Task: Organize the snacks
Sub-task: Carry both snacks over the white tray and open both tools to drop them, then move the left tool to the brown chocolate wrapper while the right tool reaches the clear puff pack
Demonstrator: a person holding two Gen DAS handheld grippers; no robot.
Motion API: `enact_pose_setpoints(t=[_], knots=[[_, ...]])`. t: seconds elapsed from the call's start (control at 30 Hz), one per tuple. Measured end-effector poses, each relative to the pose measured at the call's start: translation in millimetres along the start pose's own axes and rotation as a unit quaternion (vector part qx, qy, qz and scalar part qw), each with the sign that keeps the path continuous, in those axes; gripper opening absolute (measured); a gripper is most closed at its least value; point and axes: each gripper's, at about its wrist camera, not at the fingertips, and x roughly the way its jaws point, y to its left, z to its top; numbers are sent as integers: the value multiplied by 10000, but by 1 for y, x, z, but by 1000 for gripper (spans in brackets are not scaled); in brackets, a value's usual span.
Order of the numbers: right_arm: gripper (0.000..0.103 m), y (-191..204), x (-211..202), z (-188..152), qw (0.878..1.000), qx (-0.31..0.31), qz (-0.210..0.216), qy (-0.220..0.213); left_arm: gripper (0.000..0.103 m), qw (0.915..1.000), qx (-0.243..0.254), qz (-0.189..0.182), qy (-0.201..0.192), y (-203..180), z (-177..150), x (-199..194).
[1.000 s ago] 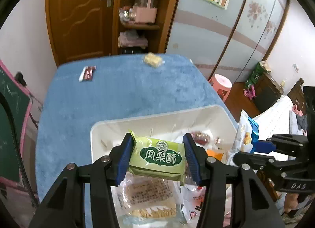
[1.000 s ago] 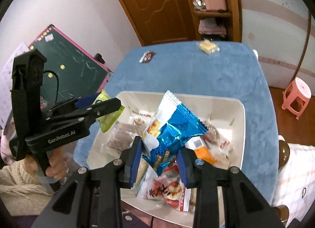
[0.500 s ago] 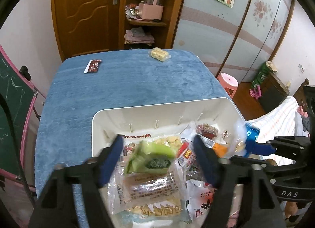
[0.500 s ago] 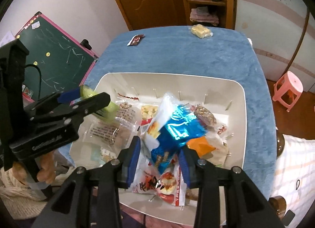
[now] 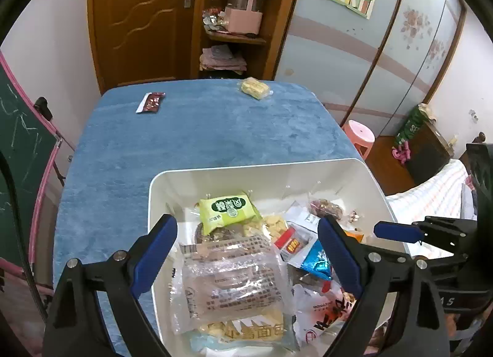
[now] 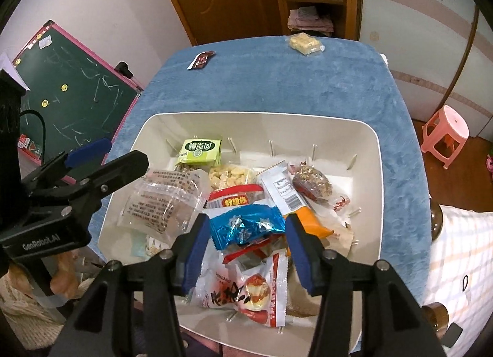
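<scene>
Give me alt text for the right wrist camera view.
The open right gripper hangs above a white bin heaped with snack packets, a blue foil packet between its fingers. Two snacks lie on the blue tablecloth beyond.

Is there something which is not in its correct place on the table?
Yes. Two snacks lie outside the white bin, on the far end of the blue cloth: a red packet and a yellow snack. Everything else is piled inside.
</scene>
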Motion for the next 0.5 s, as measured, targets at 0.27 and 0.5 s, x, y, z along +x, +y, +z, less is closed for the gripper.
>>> enact_pose_setpoints(t=[0.27,0.5], knots=[[52,-2,-6,12,9998,49,78,-186,92,9998,10,173,-138,6,11,-5],[51,-6,-18,31,9990,-25,-19,-441,92,9981,159,459,-372,15,38,-21]])
